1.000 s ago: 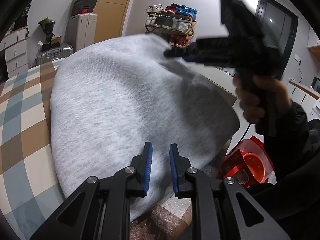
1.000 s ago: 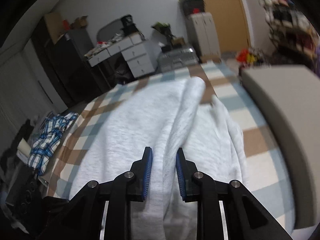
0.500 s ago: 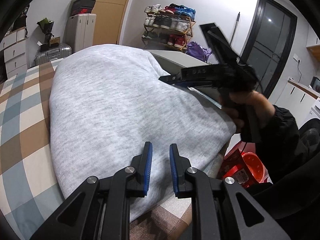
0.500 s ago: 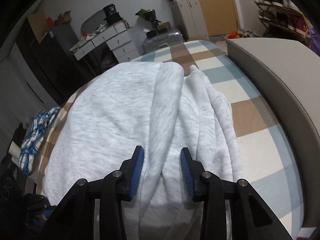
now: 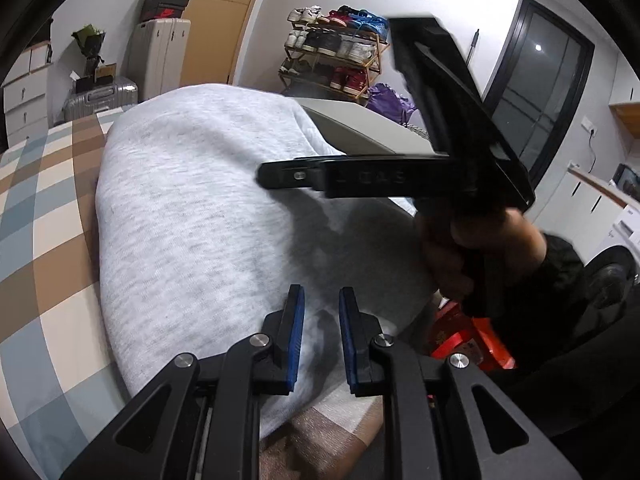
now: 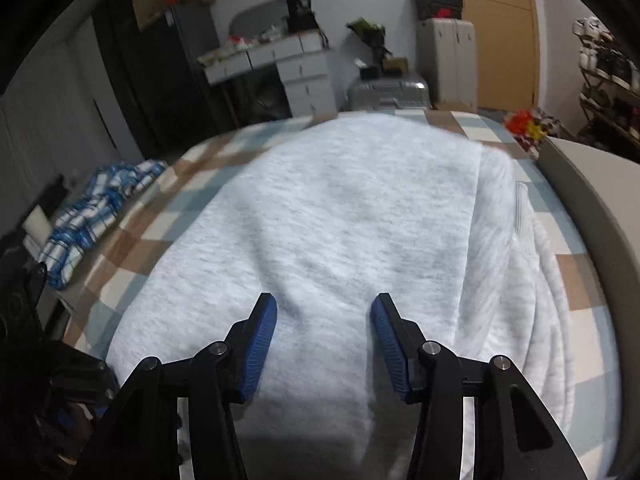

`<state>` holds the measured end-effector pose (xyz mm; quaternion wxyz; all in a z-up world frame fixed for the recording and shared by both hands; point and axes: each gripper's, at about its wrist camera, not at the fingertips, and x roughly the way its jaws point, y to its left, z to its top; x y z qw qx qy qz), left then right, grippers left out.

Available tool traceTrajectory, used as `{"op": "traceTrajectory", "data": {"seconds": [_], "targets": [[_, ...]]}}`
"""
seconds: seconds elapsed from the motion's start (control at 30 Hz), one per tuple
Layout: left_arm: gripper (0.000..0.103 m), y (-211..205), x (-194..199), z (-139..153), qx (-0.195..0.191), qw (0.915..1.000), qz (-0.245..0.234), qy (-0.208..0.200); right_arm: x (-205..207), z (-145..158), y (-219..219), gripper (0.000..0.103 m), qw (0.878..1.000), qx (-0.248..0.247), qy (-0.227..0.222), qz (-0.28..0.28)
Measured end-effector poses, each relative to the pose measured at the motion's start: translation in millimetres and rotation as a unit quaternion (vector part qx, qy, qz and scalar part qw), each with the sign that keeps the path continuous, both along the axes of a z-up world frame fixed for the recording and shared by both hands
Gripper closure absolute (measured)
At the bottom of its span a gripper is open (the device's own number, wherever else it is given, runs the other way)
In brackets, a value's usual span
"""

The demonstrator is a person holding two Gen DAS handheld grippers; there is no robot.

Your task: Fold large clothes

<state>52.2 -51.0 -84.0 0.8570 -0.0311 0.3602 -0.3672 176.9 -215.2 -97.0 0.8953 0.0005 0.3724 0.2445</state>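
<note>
A large light-grey sweatshirt (image 5: 192, 208) lies folded over on the checked bed cover (image 5: 40, 220). My left gripper (image 5: 321, 320) sits at its near edge, the blue pads narrowly apart with a fold of the grey cloth pinched between them. In the right wrist view the sweatshirt (image 6: 352, 220) spreads flat, its bunched sleeve along the right side. My right gripper (image 6: 323, 328) hovers just over the cloth with its jaws opening; the fabric lies below them and the pads do not press it. From the left wrist view the right gripper (image 5: 268, 174) shows side-on, held by a hand (image 5: 480, 248).
A grey padded bed end (image 6: 592, 208) runs along the right. A blue plaid shirt (image 6: 92, 216) lies at the bed's left edge. A red bag (image 5: 468, 340) sits on the floor beside the bed. A shoe rack (image 5: 336, 60), suitcases (image 5: 100, 96) and drawers stand behind.
The right gripper came down with the raised fold, laid it flat over the sweatshirt and spread its jaws off the cloth. The left gripper kept still at the near edge.
</note>
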Motion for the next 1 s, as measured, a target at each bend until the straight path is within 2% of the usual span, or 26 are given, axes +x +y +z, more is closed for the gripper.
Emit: {"op": "traceTrajectory", "data": {"seconds": [0.1,0.17,0.2,0.23,0.3,0.37,0.47,0.53,0.6,0.7,0.73,0.83,0.93,1.0], "targets": [[0.090,9,5,12,-0.017,0.9998,0.006,0.011,-8,-3,-22,0.055,1.000,0.015,0.008,-0.007],[0.090,14,12,27,-0.024,0.9994,0.026,-0.002,-7,-12,-32,0.055,0.999,0.047,0.011,-0.002],[0.089,16,19,36,-0.028,0.9989,0.036,-0.011,-4,-15,-30,0.054,0.998,0.058,0.011,-0.002],[0.082,17,32,48,-0.034,0.9979,0.051,-0.020,-5,-16,-34,0.054,0.998,0.065,0.011,-0.003],[0.074,8,57,60,-0.011,0.9968,0.074,-0.027,-3,-14,-33,0.054,0.998,0.058,0.008,-0.002],[0.074,-7,86,65,0.020,0.9960,0.078,-0.039,-1,-12,-32,0.054,0.998,0.065,0.008,-0.001],[0.074,-33,131,52,0.071,0.9947,0.070,-0.027,-1,-13,-34,0.054,0.997,0.073,0.008,0.003],[0.089,-49,156,31,0.101,0.9933,0.056,0.011,1,-13,-36,0.054,0.997,0.078,0.010,0.003],[0.091,-62,165,8,0.136,0.9885,0.048,0.047,1,-15,-41,0.054,0.996,0.083,0.013,0.003],[0.090,-73,156,9,0.174,0.9833,0.048,0.021,0,-16,-40,0.054,0.996,0.083,0.012,0.003],[0.090,-75,153,9,0.181,0.9822,0.050,0.012,0,-16,-40,0.054,0.996,0.083,0.011,0.004],[0.090,-66,150,9,0.170,0.9841,0.050,0.013,-1,-13,-42,0.052,0.996,0.092,0.015,0.005],[0.090,-58,152,10,0.158,0.9861,0.048,0.016,1,5,-51,0.053,0.994,0.107,0.038,-0.006],[0.090,-62,159,16,0.156,0.9865,0.049,0.015,5,26,-59,0.052,0.994,0.102,0.006,-0.032]]}}
